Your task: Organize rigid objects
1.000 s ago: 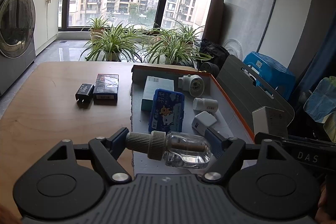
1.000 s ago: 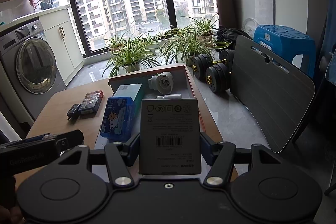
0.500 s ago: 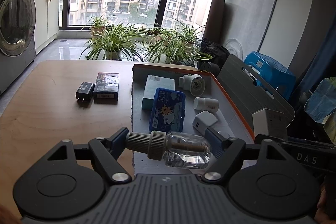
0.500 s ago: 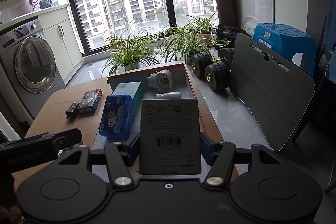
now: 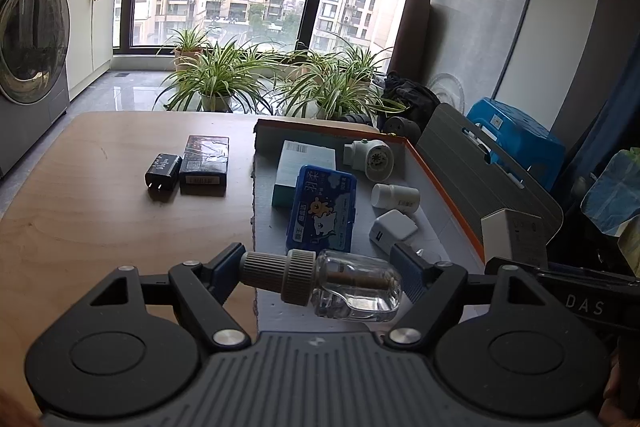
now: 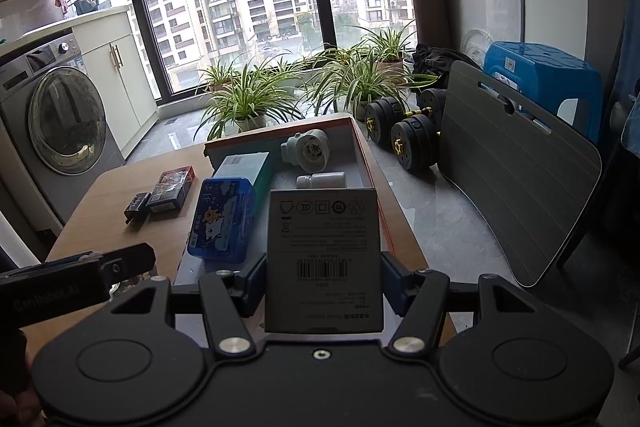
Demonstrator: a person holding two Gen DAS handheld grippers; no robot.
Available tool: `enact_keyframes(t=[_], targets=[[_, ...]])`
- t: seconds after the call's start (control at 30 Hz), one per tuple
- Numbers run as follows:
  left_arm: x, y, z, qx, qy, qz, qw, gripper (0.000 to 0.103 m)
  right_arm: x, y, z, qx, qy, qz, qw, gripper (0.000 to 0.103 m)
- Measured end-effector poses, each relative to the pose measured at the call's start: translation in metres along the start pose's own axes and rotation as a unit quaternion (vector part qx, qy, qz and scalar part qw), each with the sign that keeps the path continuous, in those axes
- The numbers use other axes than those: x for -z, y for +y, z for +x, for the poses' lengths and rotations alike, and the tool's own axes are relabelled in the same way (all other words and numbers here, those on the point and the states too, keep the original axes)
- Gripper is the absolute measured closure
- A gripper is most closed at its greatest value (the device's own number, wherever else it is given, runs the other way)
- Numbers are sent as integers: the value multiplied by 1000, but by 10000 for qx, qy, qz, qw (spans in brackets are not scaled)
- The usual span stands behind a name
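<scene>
- Little has shifted since a second ago: both views have crept slightly nearer the grey-lined cardboard tray, and both loads sit in their grips as before
- Our left gripper has its jaws narrowed on a clear glass bottle with a ribbed grey cap, lying crosswise, cap toward 9 o'clock; we judge the end-to-end pinch keeps the round glass from rolling out
- Our right gripper is closed on the two sides of a flat grey cardboard box, barcode face toward the camera, over the tray's near end; squeezing the side walls seems the firmer hold
- On that box we read "Power Adapter", upside down; the smaller print is too fine
- Inside the tray lie a blue plastic case with a cartoon animal, a pale teal box, a white pill bottle, a white charger and a white round plug-in device
- At 10 o'clock on the wooden table, outside the tray, sit a black plug adapter and a dark shrink-wrapped box, apparently not yet sorted
- The other handle reads "DAS" in the left view, "GenRobot.AI" in the right
</scene>
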State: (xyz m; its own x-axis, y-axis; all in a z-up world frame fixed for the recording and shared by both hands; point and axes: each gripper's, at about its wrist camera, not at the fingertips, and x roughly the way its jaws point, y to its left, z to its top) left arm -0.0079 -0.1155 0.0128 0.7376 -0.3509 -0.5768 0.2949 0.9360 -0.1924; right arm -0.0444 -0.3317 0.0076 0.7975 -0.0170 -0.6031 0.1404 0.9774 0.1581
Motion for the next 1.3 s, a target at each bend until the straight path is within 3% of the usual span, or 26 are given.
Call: enact_keyframes(t=[1.3], targets=[[-1, 2, 19, 5, 122, 19, 9999, 22, -3, -4, 21, 24, 246, 49, 9997, 32]])
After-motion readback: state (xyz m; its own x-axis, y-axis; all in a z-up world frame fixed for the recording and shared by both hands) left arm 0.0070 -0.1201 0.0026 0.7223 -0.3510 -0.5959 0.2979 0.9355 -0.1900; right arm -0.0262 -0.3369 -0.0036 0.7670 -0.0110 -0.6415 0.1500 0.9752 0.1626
